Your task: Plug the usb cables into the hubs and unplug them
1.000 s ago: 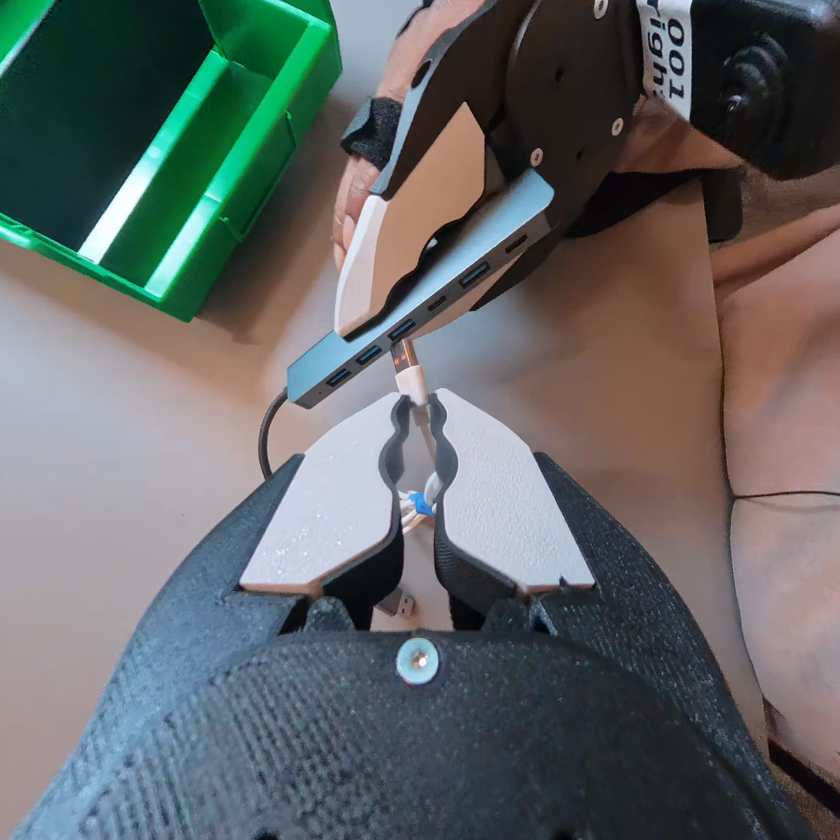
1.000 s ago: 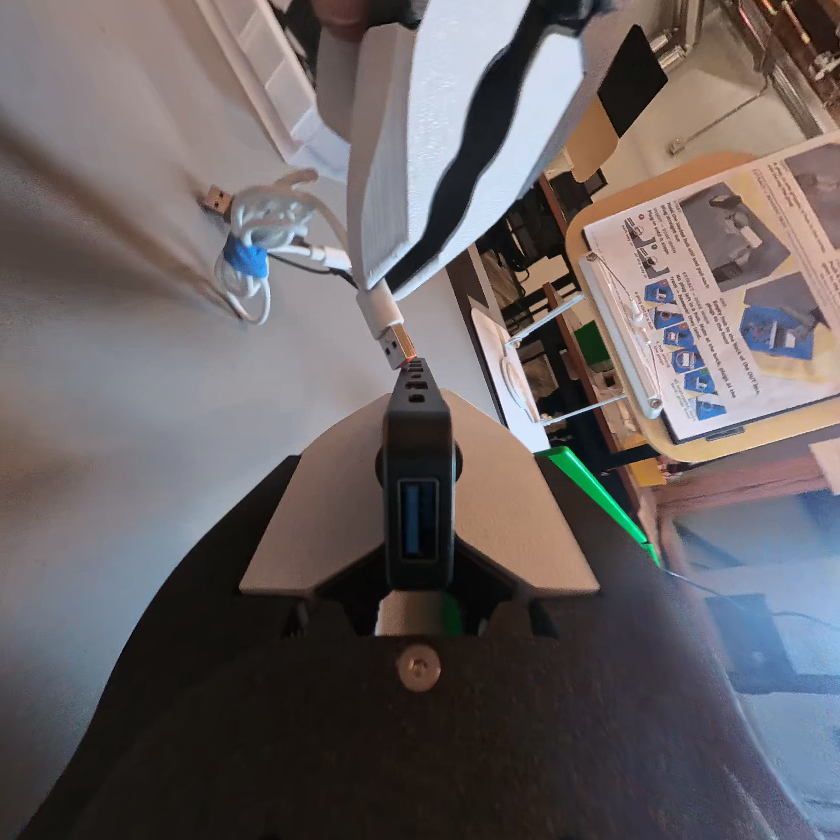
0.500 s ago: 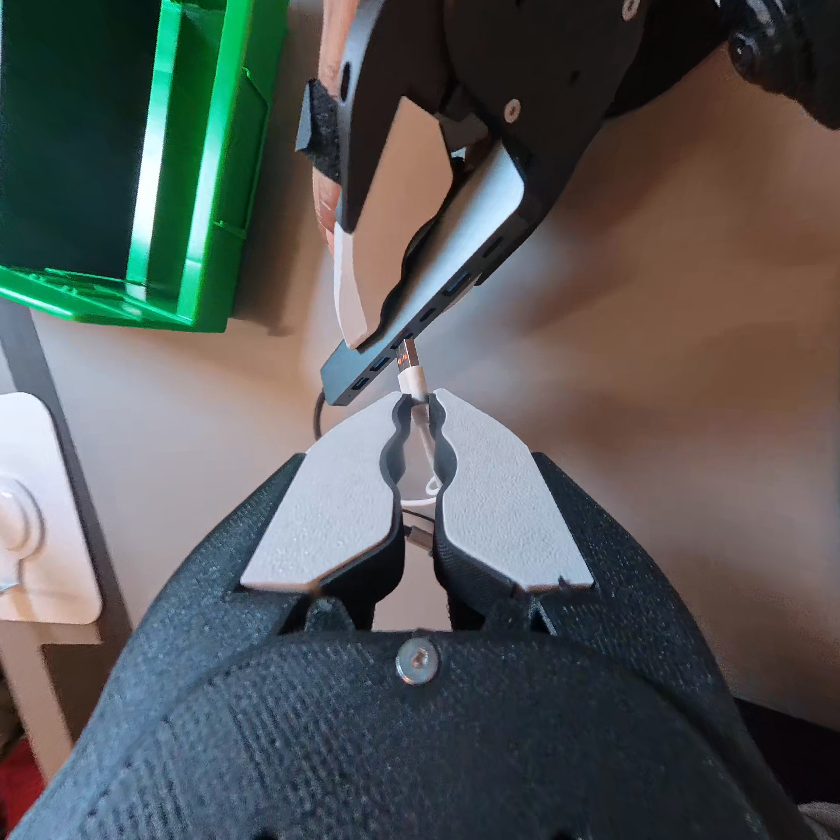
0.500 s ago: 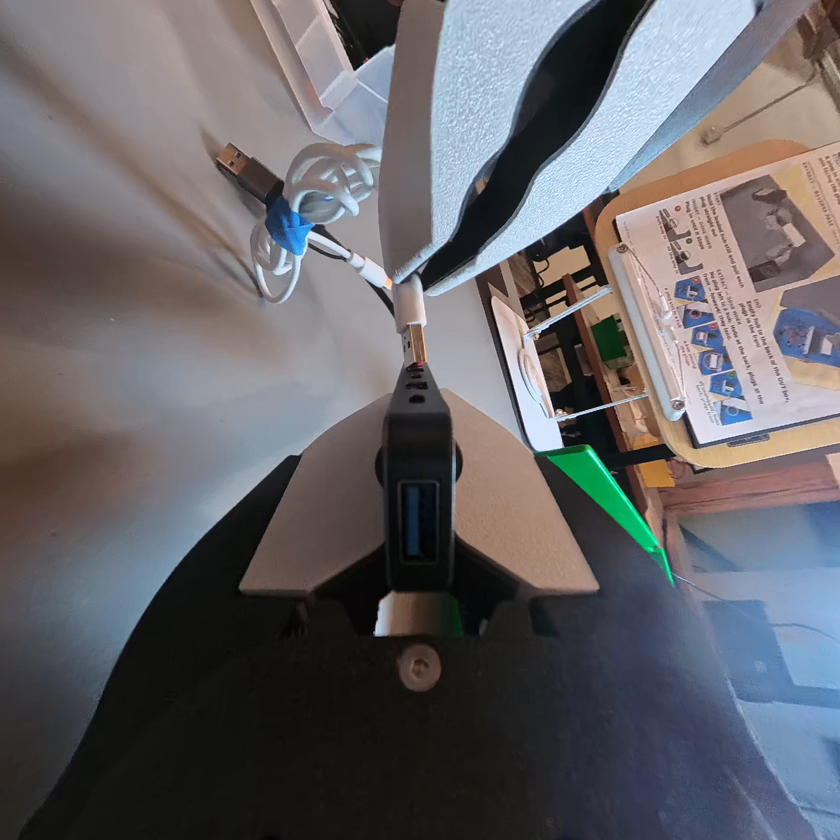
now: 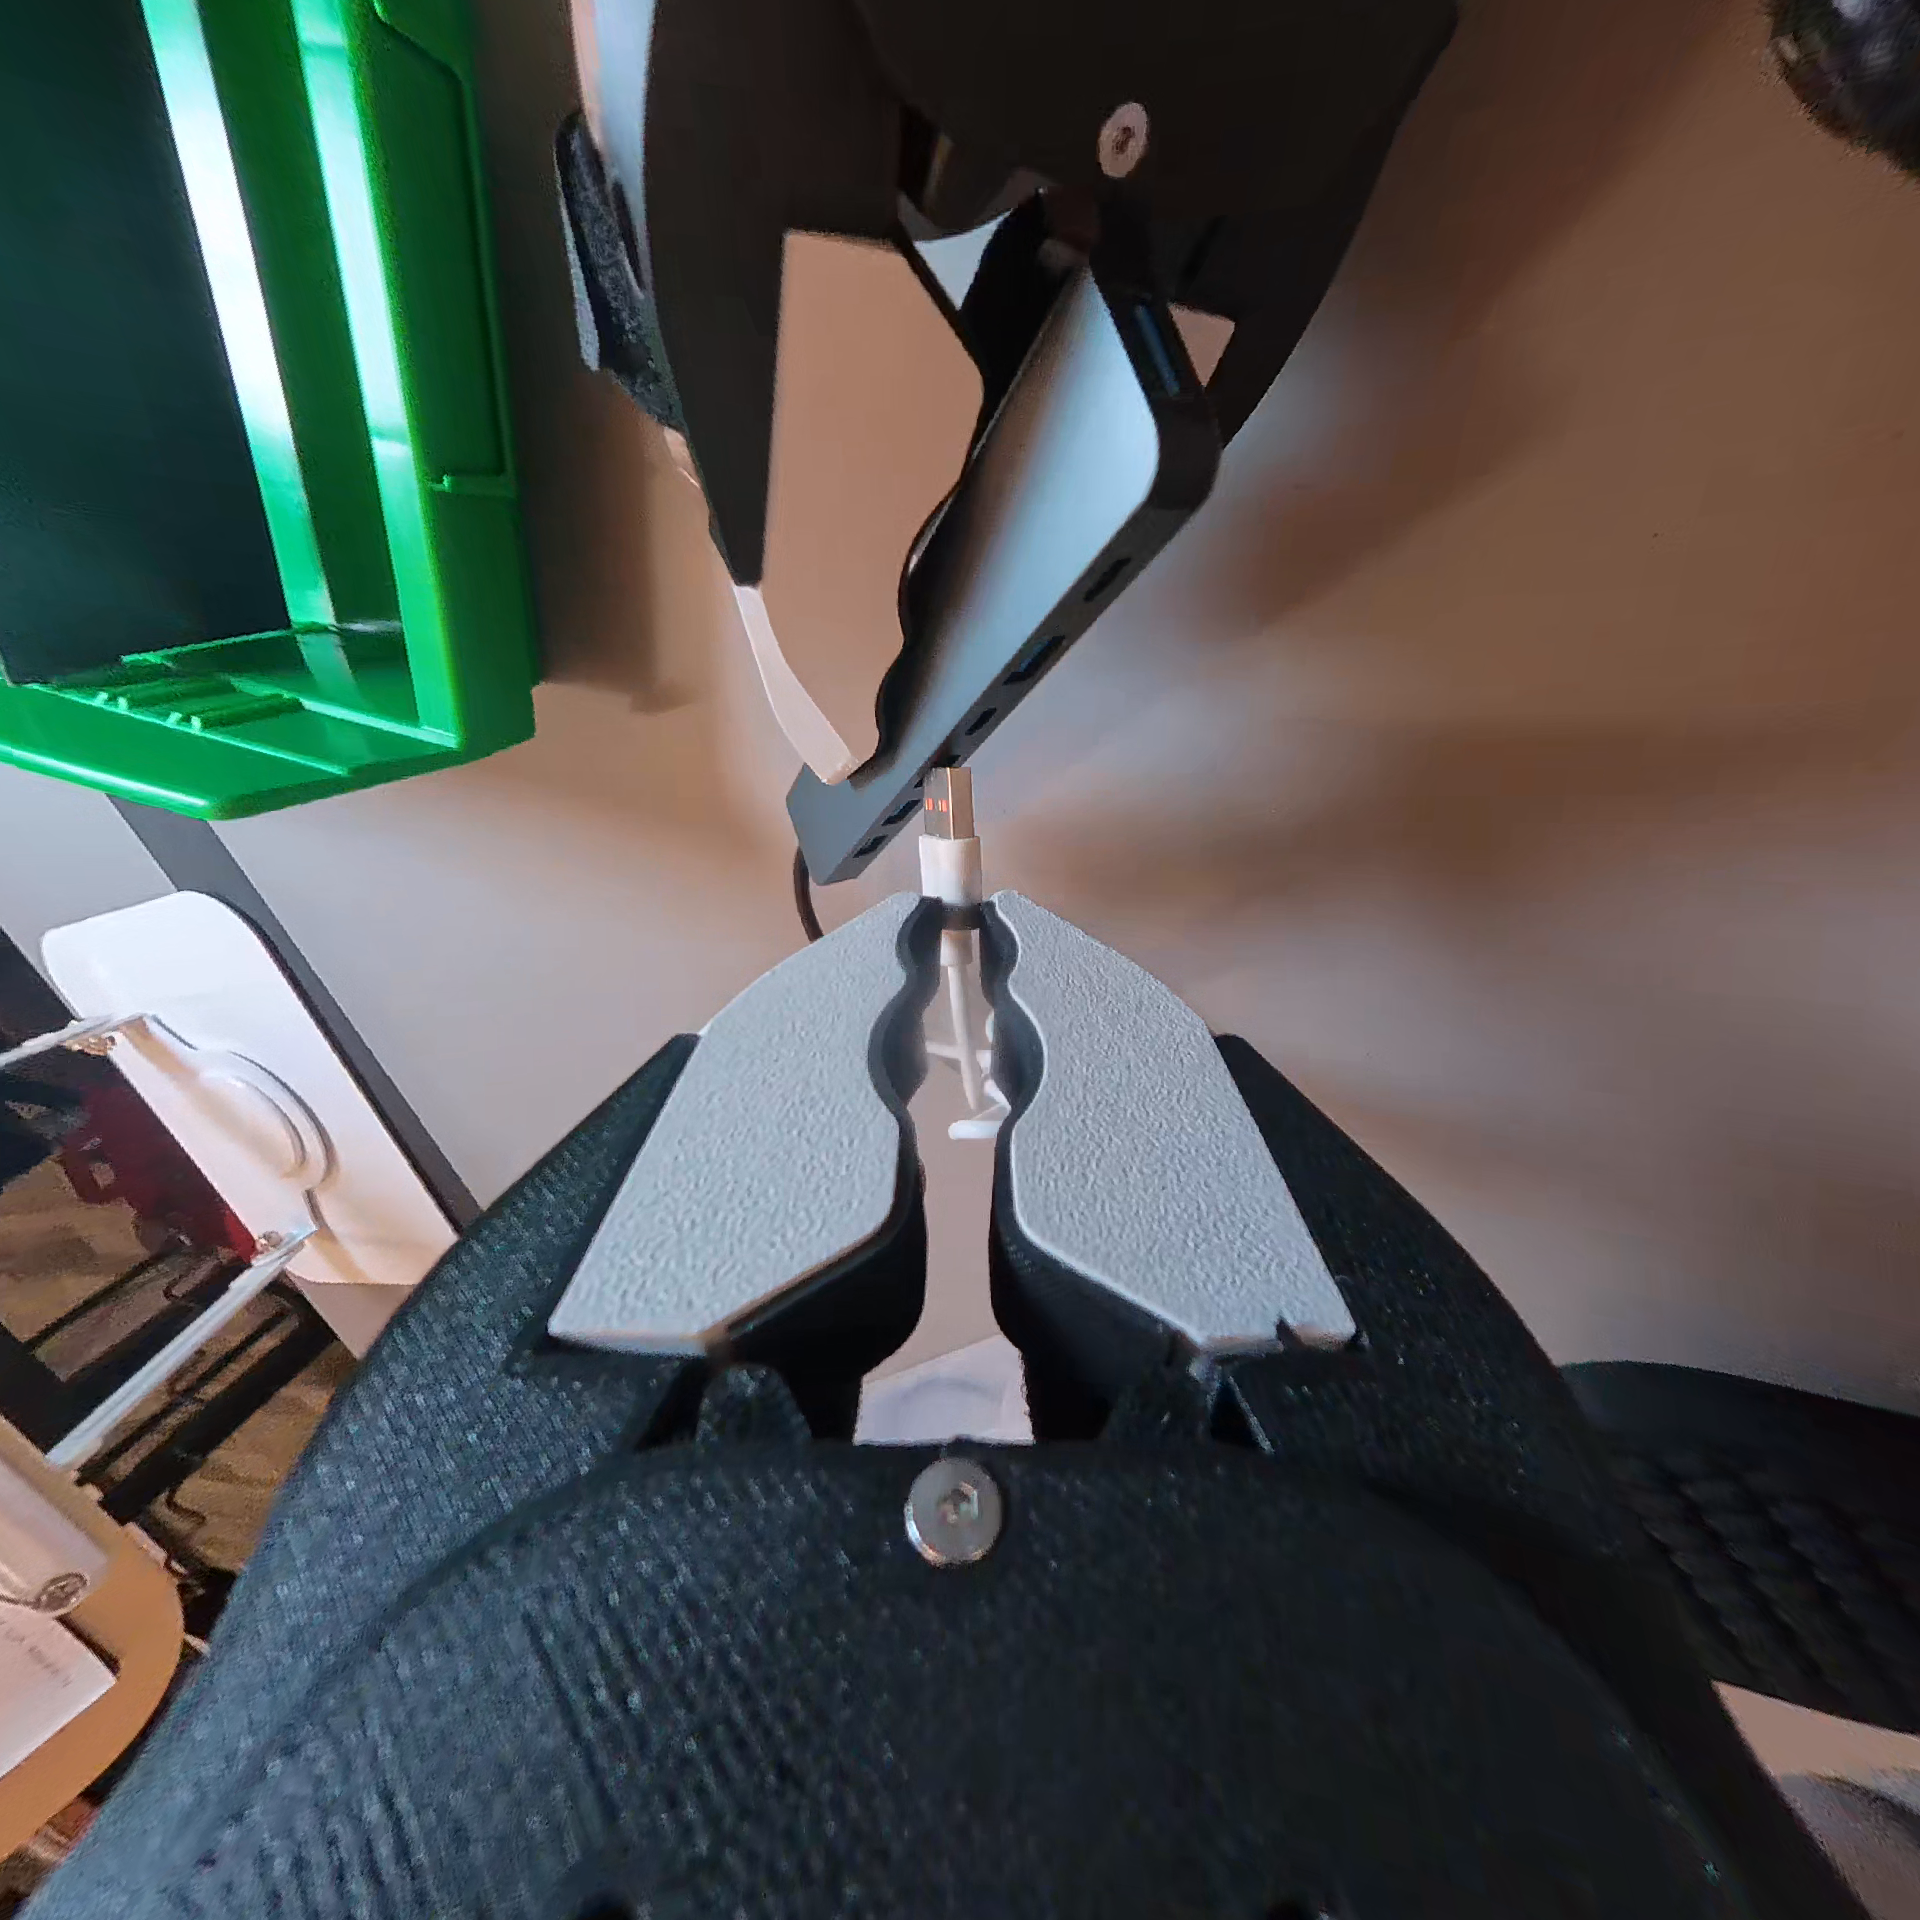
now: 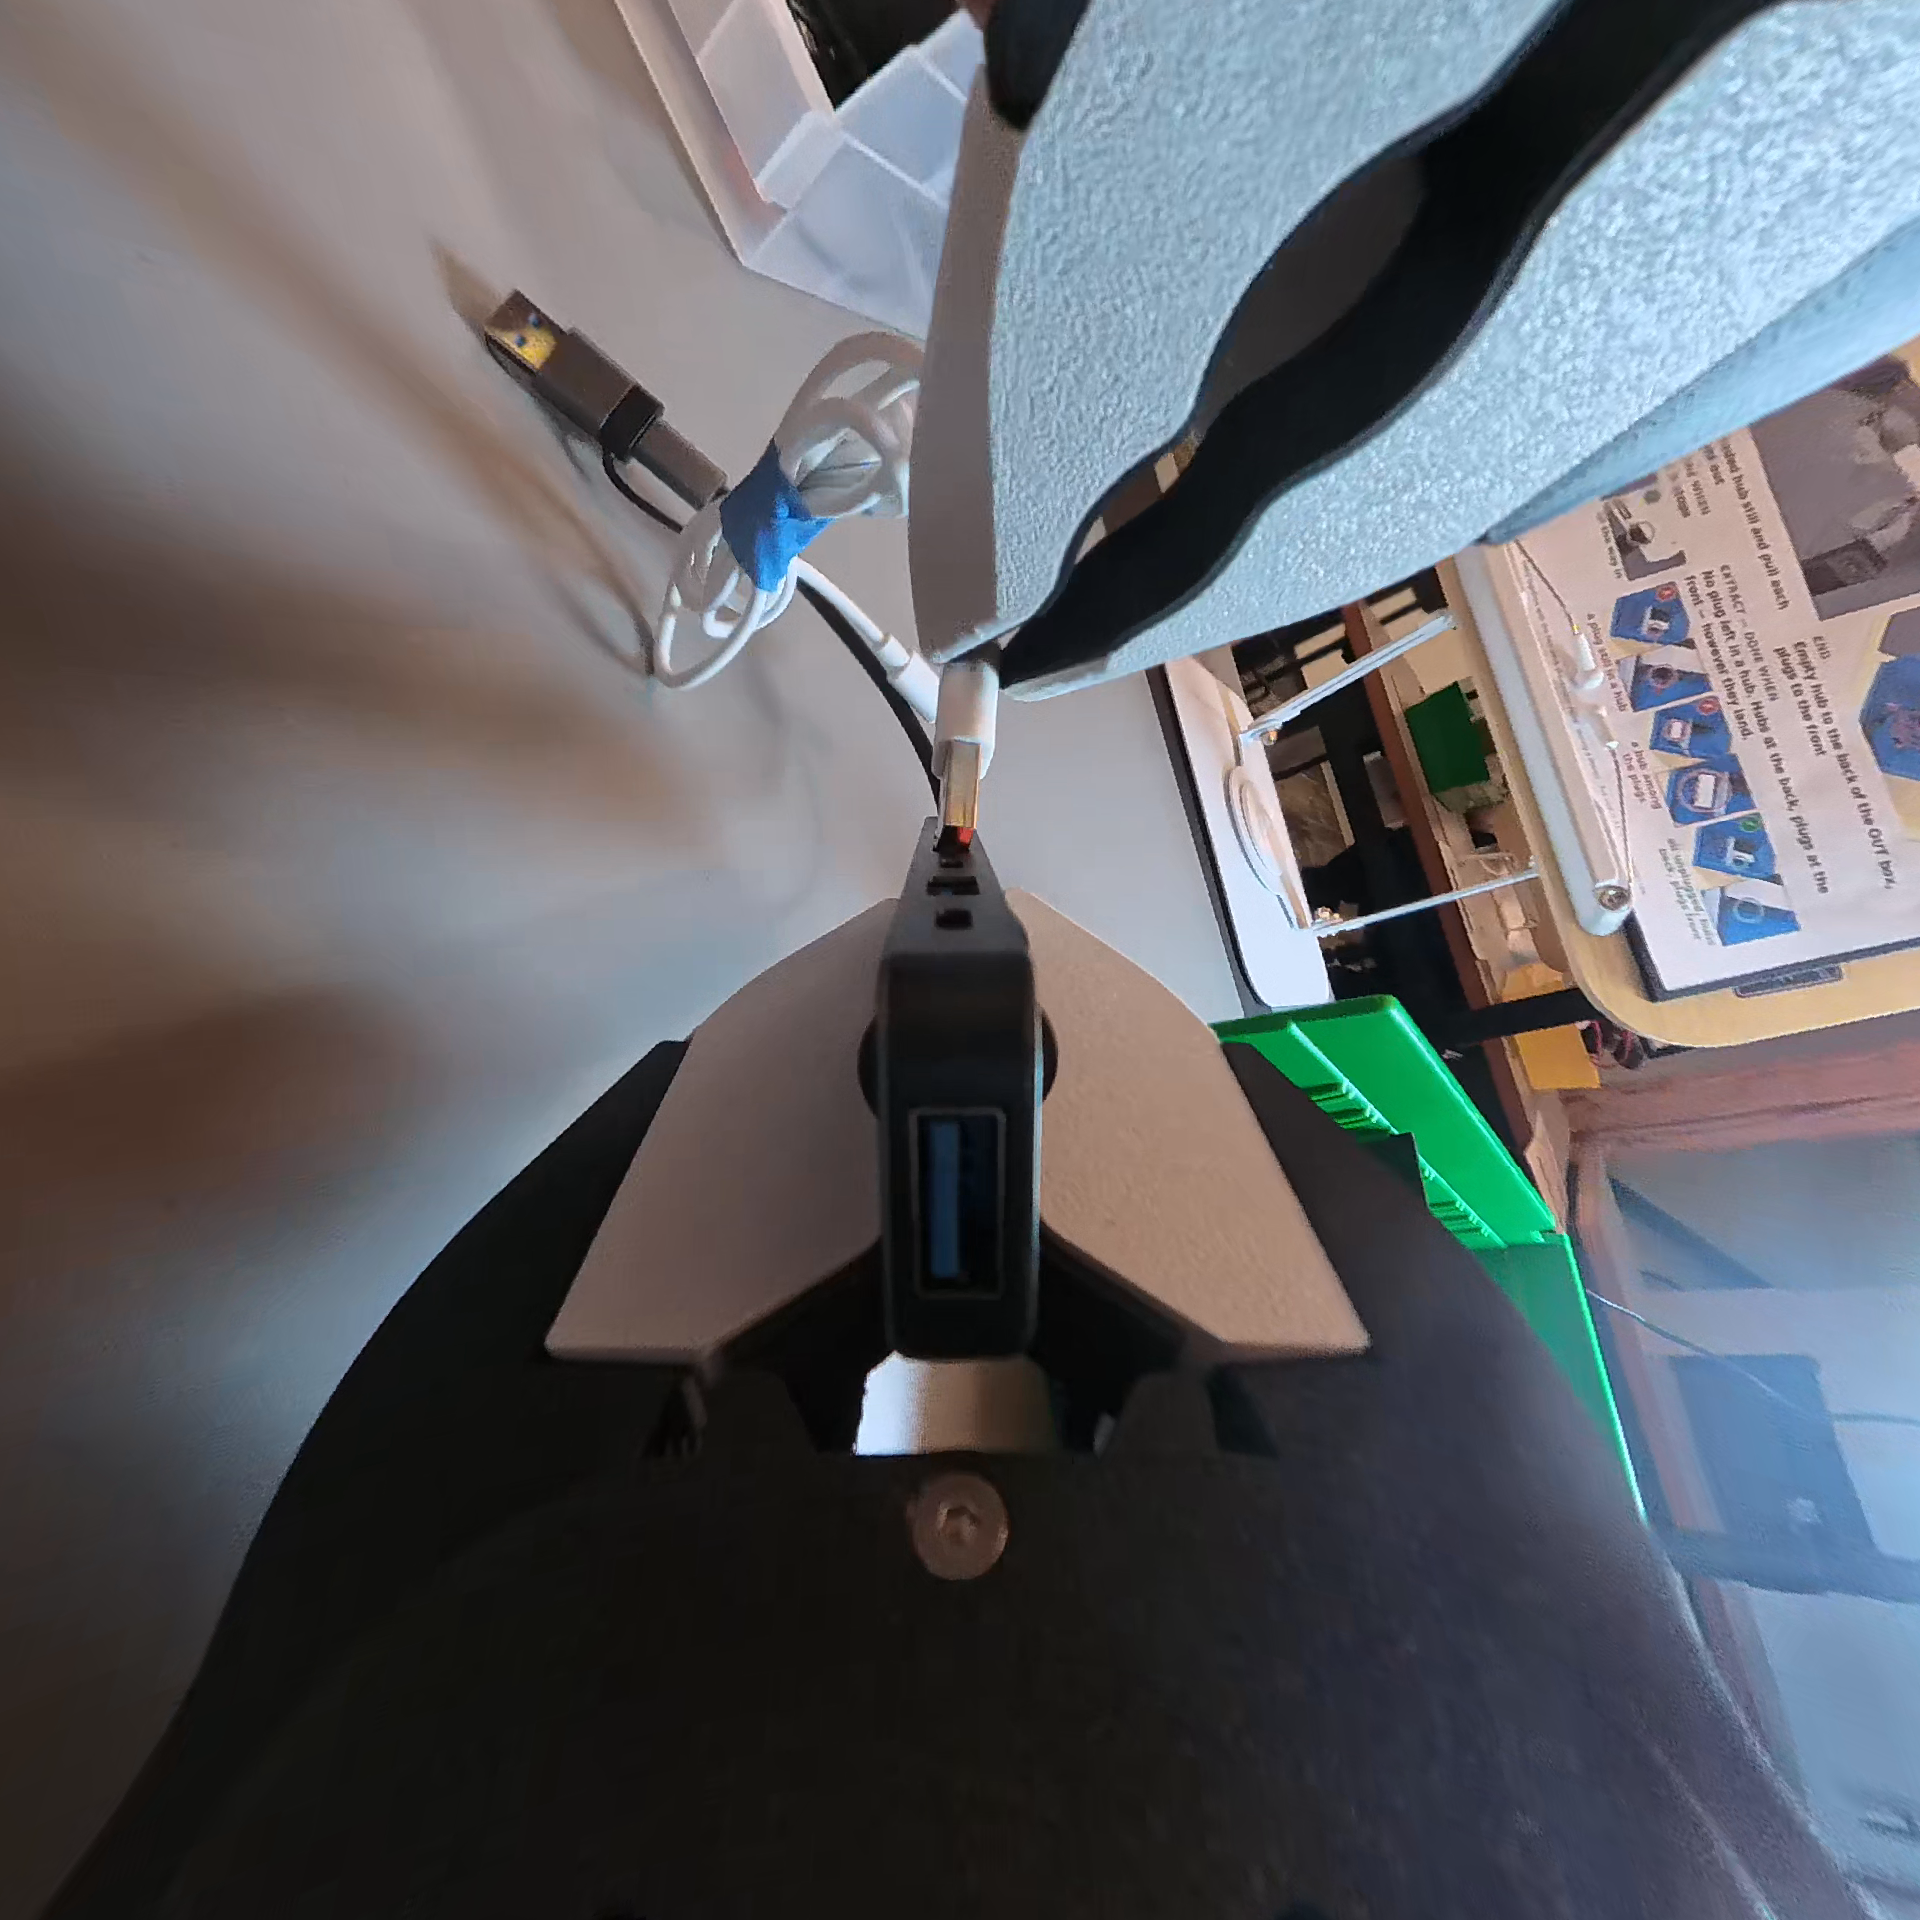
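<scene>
The USB-A plug (image 5: pixel 948 805) sits with its metal tip right at the port row of the grey USB hub (image 5: pixel 1049 540), and from either view I cannot tell whether the tip is in a port or only against the edge. The likeliest failure here is a skewed push: the plug looks slightly off line with the hub's narrow face, so pressing on could jam the shell on the port lip, or make the white boot slide back between the fingers. A hard push could also twist the hub in its hold, since it is clamped only across its flat sides.

The left gripper (image 5: pixel 951 914) has its fingers (image 5: pixel 790 1122) nearly closed, pinching the white cable (image 6: pixel 831 457) just behind the plug; the rest of the cable, bundled with blue tape (image 6: pixel 774 514), trails to the surface (image 6: pixel 312 675). The right gripper (image 6: pixel 956 1049) has its fingers closed on the hub's body, holding it lifted above the surface, near the green bin (image 5: pixel 364 416) that stands at the surface's edge.
</scene>
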The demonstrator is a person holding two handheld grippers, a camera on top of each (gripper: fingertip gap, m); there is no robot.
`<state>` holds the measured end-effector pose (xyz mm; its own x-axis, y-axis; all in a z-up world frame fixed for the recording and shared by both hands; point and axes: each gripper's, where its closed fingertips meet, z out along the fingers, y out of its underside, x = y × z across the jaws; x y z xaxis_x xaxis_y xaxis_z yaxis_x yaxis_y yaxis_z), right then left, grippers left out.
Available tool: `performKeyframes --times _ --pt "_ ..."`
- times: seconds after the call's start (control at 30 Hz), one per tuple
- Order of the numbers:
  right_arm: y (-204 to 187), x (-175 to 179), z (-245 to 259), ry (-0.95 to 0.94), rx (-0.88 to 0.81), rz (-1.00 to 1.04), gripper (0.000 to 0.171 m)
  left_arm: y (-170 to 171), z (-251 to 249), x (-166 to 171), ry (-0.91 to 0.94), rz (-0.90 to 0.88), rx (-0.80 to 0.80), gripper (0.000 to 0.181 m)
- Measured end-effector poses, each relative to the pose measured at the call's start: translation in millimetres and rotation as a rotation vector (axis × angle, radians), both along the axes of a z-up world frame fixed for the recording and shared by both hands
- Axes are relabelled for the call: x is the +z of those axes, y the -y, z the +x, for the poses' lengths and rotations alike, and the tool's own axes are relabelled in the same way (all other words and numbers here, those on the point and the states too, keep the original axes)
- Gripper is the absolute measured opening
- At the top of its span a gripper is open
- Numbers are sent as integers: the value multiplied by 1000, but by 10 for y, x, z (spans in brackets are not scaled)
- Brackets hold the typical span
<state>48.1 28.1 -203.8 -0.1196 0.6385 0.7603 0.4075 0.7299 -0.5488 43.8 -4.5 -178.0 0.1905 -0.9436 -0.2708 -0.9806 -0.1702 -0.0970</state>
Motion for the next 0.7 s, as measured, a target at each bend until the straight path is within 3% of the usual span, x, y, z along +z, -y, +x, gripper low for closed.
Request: performKeyframes --times 0.33,0.53,0.63,0.7 --pt "-191 0 33 25 -134 87 11 -159 -10 -42 -57 2 105 8" --pt "-196 -57 39 51 -149 95 11 -165 90 -46 -100 13 52 7" --pt "-208 -54 65 38 -147 63 11 -204 143 -18 -9 21 43 7" --pt "13 27 -23 -16 -42 34 11 -198 422 76 221 14 17 0"
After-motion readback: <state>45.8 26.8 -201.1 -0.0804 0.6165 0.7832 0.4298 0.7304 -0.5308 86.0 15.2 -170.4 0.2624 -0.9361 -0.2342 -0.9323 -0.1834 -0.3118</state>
